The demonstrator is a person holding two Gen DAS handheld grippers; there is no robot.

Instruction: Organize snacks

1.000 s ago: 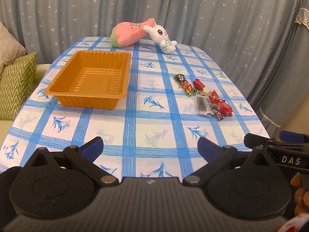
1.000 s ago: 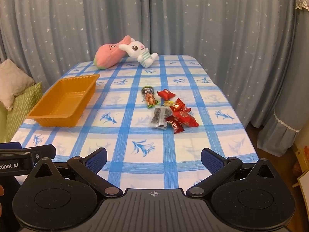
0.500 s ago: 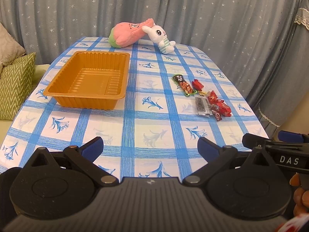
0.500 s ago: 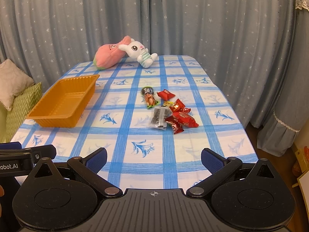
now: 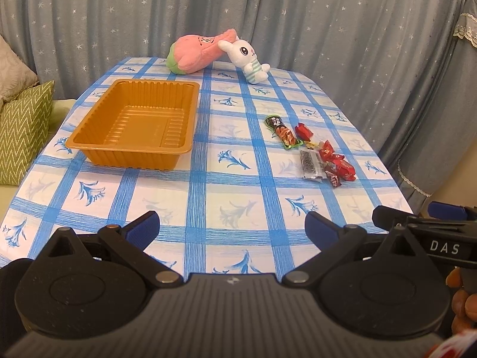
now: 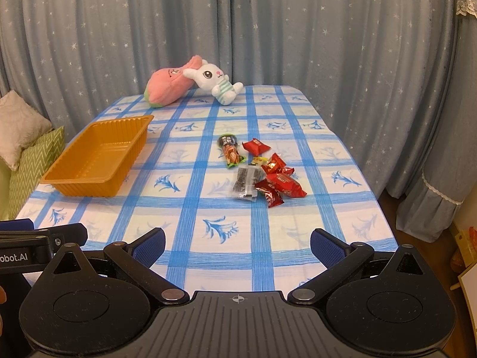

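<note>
The counter (image 5: 232, 179), draped in a blue-and-white checked cloth with flower prints, fills the middle of both views, with star-dotted grey-blue curtains (image 6: 298, 29) hanging behind it. At the left of the frame sits an orange tray (image 5: 179, 149), nothing inside it. At the far end, top centre, a pink plush (image 5: 193, 50) lies touching a white bunny plush (image 5: 247, 56). The snacks (image 6: 262, 173) lie in a loose cluster right of centre, well apart from the tray: a green-and-black packet (image 6: 229, 149), a clear packet with dark contents (image 6: 247, 180), and several red-wrapped candies (image 6: 283, 182) touching one another. The left tongs (image 5: 231, 228) hang low at the near edge, released and wide apart, grasping nothing. The right tongs (image 6: 237, 243) are likewise spread wide and bare at the bottom of their view.
</note>
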